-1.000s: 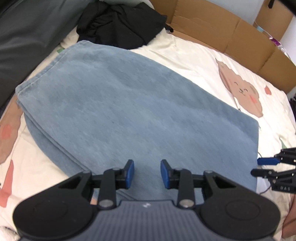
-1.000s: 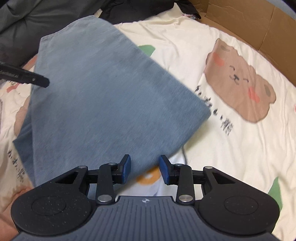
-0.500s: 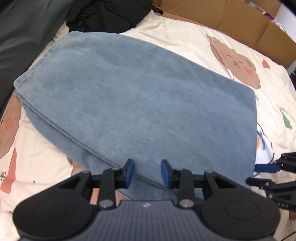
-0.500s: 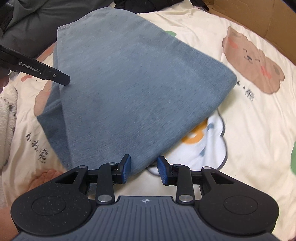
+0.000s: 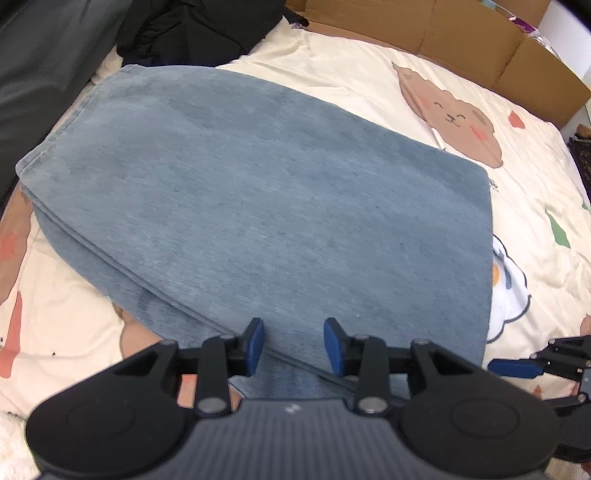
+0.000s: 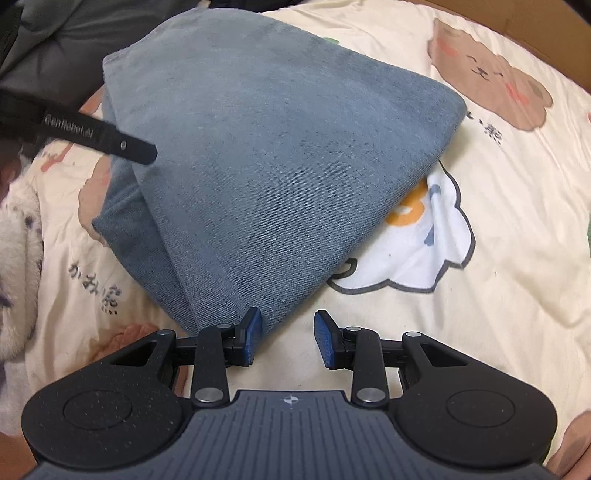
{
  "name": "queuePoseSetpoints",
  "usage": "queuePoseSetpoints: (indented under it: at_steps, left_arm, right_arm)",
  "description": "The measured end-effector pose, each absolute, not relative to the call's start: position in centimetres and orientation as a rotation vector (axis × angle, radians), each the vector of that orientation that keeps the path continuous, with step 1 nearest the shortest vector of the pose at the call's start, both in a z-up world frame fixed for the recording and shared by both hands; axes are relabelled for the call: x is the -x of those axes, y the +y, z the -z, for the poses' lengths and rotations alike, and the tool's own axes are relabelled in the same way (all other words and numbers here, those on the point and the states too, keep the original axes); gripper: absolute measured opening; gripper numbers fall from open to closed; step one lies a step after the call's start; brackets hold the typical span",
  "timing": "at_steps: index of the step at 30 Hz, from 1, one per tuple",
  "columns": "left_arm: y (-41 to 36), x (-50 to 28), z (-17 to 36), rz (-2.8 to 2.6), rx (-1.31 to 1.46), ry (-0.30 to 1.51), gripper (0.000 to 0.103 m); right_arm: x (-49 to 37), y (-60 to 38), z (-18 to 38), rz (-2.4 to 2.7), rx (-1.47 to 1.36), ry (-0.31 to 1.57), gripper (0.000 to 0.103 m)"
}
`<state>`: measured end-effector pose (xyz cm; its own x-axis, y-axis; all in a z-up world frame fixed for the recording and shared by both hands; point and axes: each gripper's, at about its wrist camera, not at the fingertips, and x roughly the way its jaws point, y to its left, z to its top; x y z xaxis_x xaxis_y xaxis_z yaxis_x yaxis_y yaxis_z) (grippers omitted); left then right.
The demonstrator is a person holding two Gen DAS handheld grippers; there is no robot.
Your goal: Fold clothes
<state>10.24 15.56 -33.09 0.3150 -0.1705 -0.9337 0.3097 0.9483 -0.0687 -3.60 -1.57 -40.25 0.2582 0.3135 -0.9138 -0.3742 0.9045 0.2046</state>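
The blue denim garment [image 5: 258,206] is lying folded in flat layers on the bed, its stacked edges showing along the near left side in the left wrist view. It is resting on a cream bedsheet [image 5: 535,177] printed with brown cartoon bears, a white cloud figure and small lettering. The left gripper [image 5: 293,345] is hovering over the garment's near edge, jaws parted, blue pads clear of the cloth and nothing pinched between them. Over on the other side, the right gripper [image 6: 288,338] is hanging at the garment's near corner, jaws apart too, with one pad just over the denim edge and the other over bare sheet, gripping nothing. At the bed's far edge a brown cardboard wall [image 5: 480,48] is running along behind the sheet. A heap of black clothing [image 5: 199,26] is sitting at the far left corner, beside a dark grey cushion [image 5: 40,74]. A fluffy white fabric [image 6: 18,266] is showing at the left edge of the right wrist view.
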Motion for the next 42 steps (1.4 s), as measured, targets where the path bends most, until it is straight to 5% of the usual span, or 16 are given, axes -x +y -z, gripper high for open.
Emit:
queuePoseSetpoints:
  at_steps: [26,32,42]
  left_arm:
    - [17.6,-10.5,35.2,0.268,-0.047,1.318,0.038]
    - [18.6,-10.5,34.3,0.243,-0.010,1.313,0.037]
    - [21.4,-10.6,33.9,0.181,0.136,1.309,0.036]
  right_arm:
    - [-0.7,-8.9,45.1,-0.299,-0.841,1.250,0.038]
    - [-0.5,-9.8,45.6,-0.329,-0.937,1.239,0.019]
    - [-1.5,-10.5,46.8,-0.350,-0.989,1.256,0.019]
